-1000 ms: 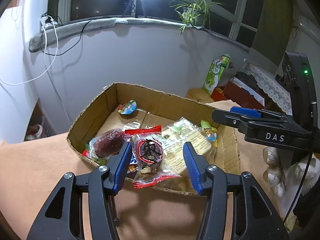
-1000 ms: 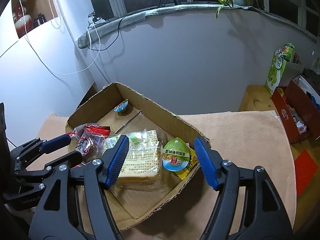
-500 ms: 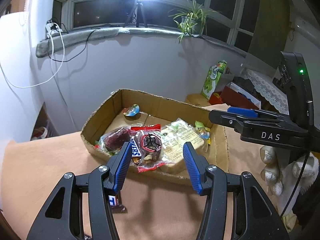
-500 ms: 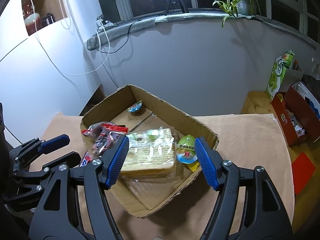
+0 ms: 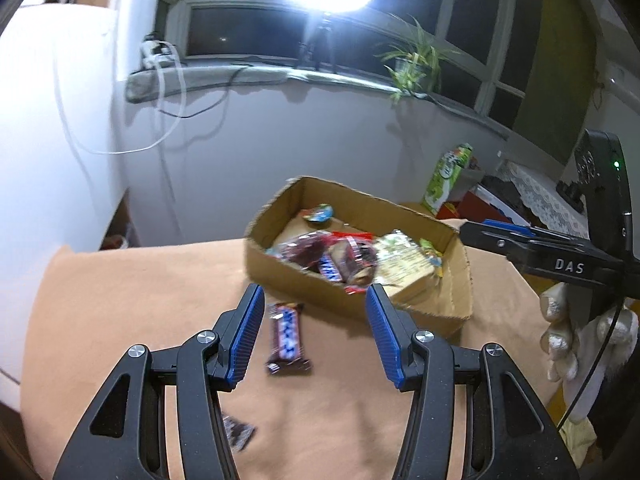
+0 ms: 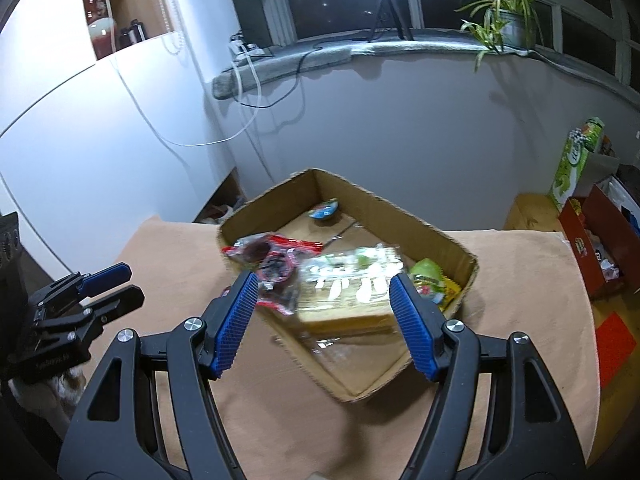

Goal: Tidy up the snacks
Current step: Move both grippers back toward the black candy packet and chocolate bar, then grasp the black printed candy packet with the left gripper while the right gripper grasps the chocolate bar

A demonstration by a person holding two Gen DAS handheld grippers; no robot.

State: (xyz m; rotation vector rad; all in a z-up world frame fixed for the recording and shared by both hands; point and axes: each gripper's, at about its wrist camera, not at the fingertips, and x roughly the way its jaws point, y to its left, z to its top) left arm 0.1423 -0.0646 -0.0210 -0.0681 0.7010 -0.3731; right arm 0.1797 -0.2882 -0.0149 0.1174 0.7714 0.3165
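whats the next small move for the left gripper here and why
Probably lower the left gripper onto the chocolate bar lying on the tan tablecloth. The bar sits outside the cardboard box, just ahead of the open, empty jaws, while the other snacks are already inside. A second dark wrapper lies nearer the camera, partly hidden by the gripper, so it can wait.

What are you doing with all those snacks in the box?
A person holds a gripper in each hand above a cardboard box of snacks on a tan-covered table. The left gripper and right gripper are both open and hold nothing. The box already holds a wrapped cracker pack and red-edged packets. One chocolate bar lies on the table outside the box, just ahead of the left gripper.
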